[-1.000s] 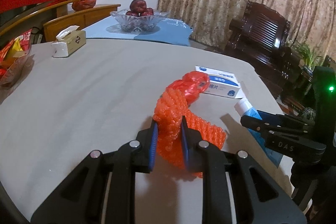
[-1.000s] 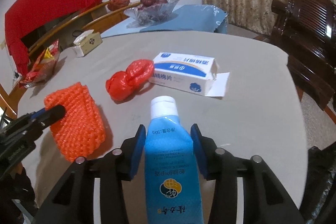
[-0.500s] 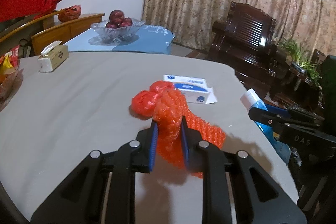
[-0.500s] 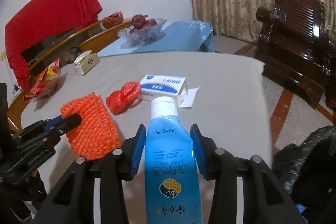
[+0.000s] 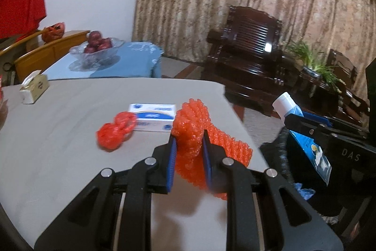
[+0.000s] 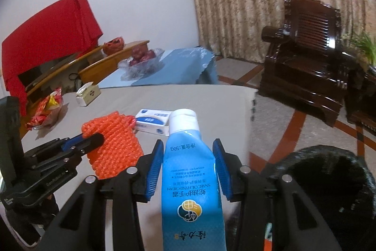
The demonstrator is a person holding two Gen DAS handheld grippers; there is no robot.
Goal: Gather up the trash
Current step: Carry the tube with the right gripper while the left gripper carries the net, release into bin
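A: Biggest first?
B: Grey table [image 5: 70, 133]; black bin bag [image 6: 329, 185] off its right edge, below the R gripper.
A: Grippers?
B: Left gripper [image 5: 188, 145] clamped on orange foam net [image 5: 190, 131], held above the table; right gripper [image 6: 188, 157] gripping blue hand cream tube [image 6: 190, 171] (cap fwd).
A: Still lying there?
B: White-blue box [image 5: 154, 117]; red crumpled bag [image 5: 115, 131] touching its left end.

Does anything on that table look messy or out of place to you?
Yes. A crumpled red plastic bag lies loose on the grey table against a blue-and-white box. Both look like leftover litter. The tissue box and the fruit bowl behind sit tidy and upright.
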